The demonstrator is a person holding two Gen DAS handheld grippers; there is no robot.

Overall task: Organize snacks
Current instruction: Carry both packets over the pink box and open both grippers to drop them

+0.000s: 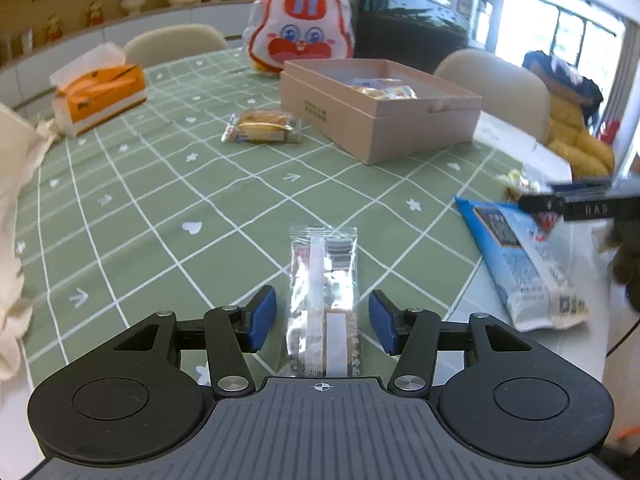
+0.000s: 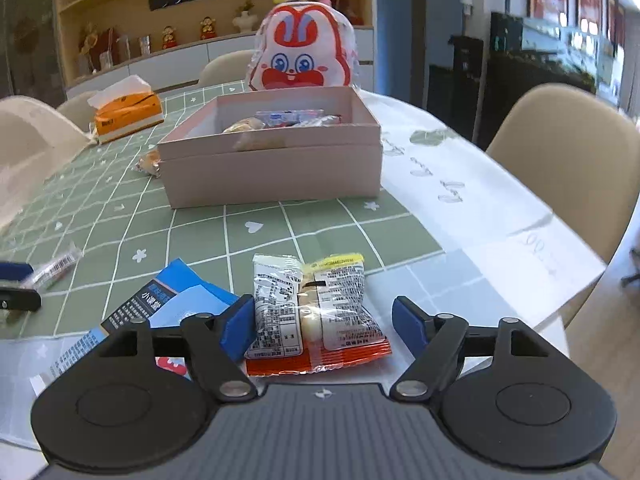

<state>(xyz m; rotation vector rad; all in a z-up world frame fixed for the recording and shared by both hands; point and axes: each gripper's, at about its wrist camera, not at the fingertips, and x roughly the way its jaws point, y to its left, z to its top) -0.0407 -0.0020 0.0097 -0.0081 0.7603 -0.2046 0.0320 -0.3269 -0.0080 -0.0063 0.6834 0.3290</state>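
We hold the left tool apart around a clear wrapper lying on the worktop; the right tool apart around a crinkly packet. Both look light, slippery; grip mid-body, gently.

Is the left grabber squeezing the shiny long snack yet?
Apart. The left wrist view shows green tablecloth between each blue pad and the shiny long snack; the left gripper straddles it, open.

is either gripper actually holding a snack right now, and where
Neither. The left gripper straddles the clear snack packet, the right gripper the orange-edged packet; both ungripped.
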